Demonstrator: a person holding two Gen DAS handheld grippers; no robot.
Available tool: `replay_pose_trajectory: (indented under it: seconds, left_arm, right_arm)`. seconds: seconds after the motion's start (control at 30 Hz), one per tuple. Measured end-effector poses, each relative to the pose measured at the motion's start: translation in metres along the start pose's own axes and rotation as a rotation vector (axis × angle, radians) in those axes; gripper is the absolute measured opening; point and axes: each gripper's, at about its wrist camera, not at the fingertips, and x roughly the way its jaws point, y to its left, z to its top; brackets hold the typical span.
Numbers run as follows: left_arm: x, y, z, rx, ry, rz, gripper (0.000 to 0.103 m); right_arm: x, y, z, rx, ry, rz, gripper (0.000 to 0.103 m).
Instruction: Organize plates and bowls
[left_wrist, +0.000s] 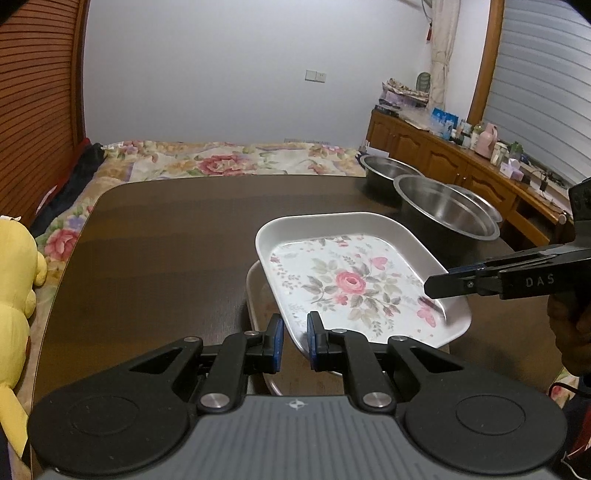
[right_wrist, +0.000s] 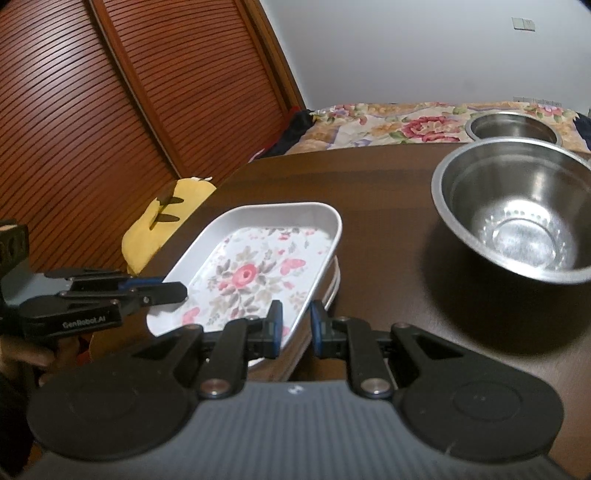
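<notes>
Both my grippers grasp the floral tray (left_wrist: 354, 284): left gripper (left_wrist: 295, 341) on its near rim, right gripper (right_wrist: 295, 328) on another edge (tray tilted over a second tray (left_wrist: 258, 295)).

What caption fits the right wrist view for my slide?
Both grippers, right and left, at the floral tray's rim, steel bowls waiting beside it.
</notes>
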Motion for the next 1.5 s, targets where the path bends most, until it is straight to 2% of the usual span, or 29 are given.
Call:
replay_pose_trajectory:
  seconds: [0.2, 0.53, 1.5]
  left_arm:
    - [-0.003, 0.002, -0.003, -0.005, -0.004, 0.001, 0.015]
    - [-0.003, -0.002, -0.008, -0.01, -0.006, 0.012, 0.015]
    - [0.002, 0.003, -0.006, -0.022, -0.005, 0.035, 0.016]
  right_arm:
    - [-0.001, 0.004, -0.008, -0.003, -0.028, -0.002, 0.019]
    - [-0.001, -0.01, -0.022, 0.108, -0.116, 0.047, 0.019]
    - [-0.008, -0.003, -0.033, 0.005, -0.185, -0.003, 0.023]
